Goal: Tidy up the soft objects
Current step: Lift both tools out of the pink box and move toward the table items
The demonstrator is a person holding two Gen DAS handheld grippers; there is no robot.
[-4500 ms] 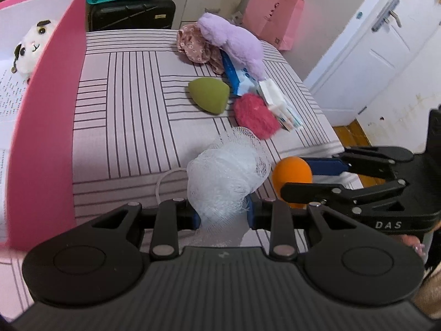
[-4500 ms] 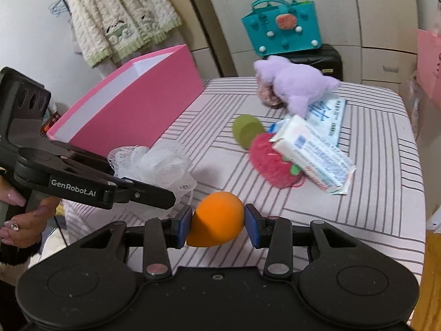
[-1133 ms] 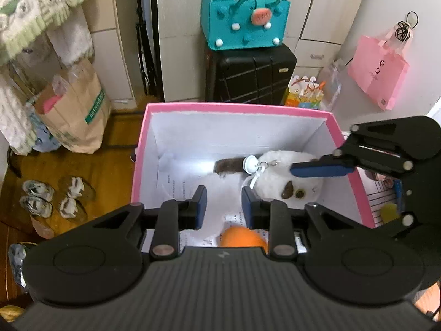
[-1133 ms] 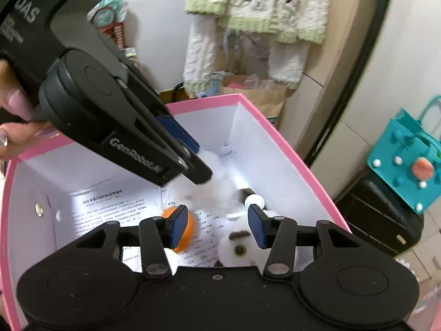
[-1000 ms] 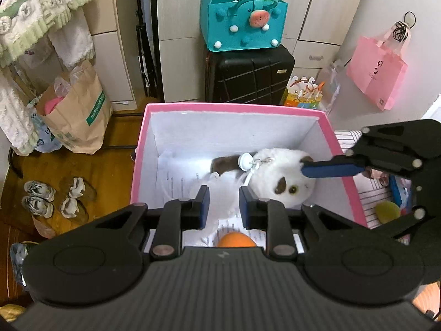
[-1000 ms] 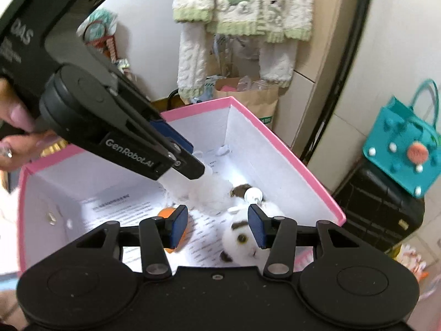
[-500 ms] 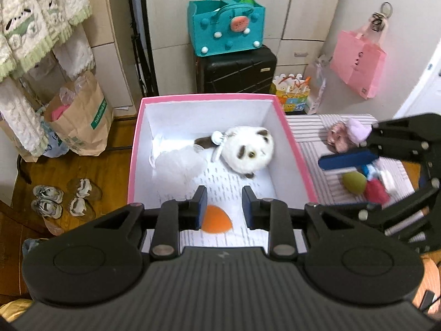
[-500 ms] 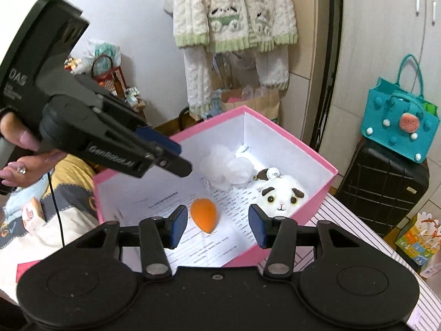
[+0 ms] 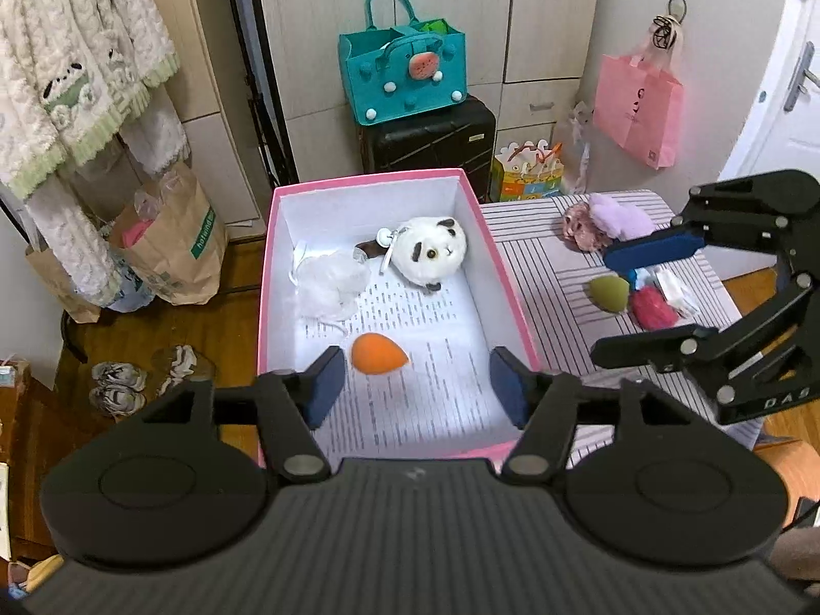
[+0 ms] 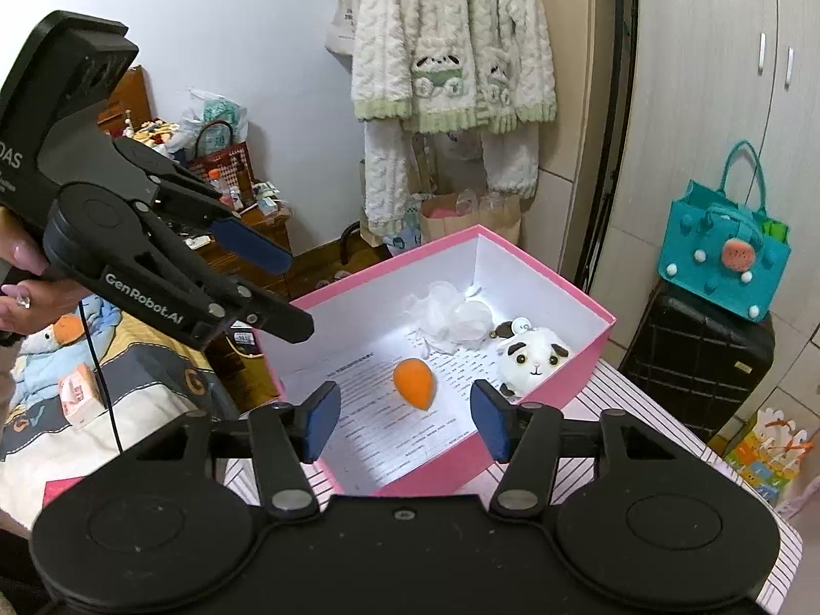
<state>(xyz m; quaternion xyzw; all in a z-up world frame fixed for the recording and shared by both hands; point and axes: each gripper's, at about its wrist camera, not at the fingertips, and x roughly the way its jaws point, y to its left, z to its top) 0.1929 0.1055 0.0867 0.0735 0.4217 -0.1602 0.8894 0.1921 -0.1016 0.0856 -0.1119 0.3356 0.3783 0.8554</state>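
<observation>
left of centre in the left wrist view, the pink box (image 9: pixel 266 277) holds a white puff (image 9: pixel 330 284), a panda (image 9: pixel 428 253) and an orange sponge (image 9: pixel 378 353). the left gripper (image 9: pixel 415 387) hangs above it, jaws wide and empty. to the right, on the striped table (image 9: pixel 533 256), lie a purple plush (image 9: pixel 617 218), a green sponge (image 9: pixel 609 293) and a red puff (image 9: pixel 652 310). the right gripper (image 9: pixel 643 297), at the right edge, is also spread and empty above them. next pick, likely: drop one gripper squarely over a single item, pinch its middle gently, and lift clear of its neighbours before crossing to the box.
</observation>
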